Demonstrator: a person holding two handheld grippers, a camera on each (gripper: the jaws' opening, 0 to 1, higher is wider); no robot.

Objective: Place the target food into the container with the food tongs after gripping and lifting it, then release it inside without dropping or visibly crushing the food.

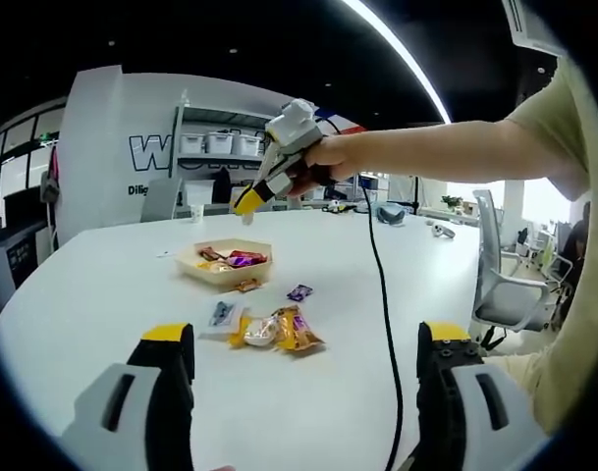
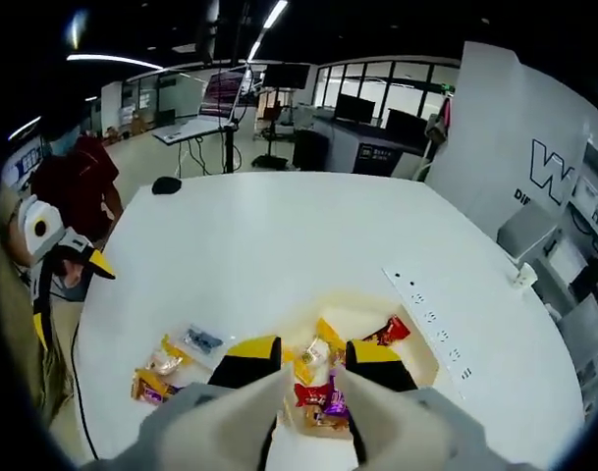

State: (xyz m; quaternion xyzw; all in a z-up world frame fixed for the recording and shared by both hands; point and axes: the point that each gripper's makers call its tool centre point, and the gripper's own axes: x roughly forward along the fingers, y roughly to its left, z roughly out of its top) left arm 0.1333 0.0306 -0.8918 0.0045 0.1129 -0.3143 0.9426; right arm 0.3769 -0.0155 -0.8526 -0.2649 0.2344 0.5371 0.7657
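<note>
A: Where is the food sitting?

B: Several wrapped snacks [image 1: 230, 260] are lying inside the shallow beige tray [image 1: 196, 265] on the white worktop [image 1: 102, 285]. More packets are lying loose on the worktop near it: an orange packet [image 1: 297, 330], a small white cup [image 1: 259, 333], a blue-grey packet [image 1: 221, 314], a purple sweet [image 1: 299, 291] and a brown sweet [image 1: 246, 286] just beside the tray.

A: What is the right gripper [image 2: 313, 365] doing?

B: It is hovering above the tray [image 2: 424, 365]. Its yellow-tipped fingers [image 2: 247, 355] are standing partly open, holding nothing. In the left gripper view, the same gripper [image 1: 249, 201] is hanging over the tray in a person's hand [image 1: 313, 167], with a black cable [image 1: 382, 304] trailing across the worktop.

A: And the left gripper [image 1: 308, 343]?

B: Its fingers [image 1: 169, 343] are spread wide and gripping nothing, pointing toward the loose packets.

A: Is any writing legible?

B: A large letter "W" [image 1: 146, 150] is showing on the white wall, with "Di" beneath it; the remainder is hidden. Printing on the wrappers is too small to read. A white power strip [image 2: 431, 319] is lying beyond the tray.
</note>
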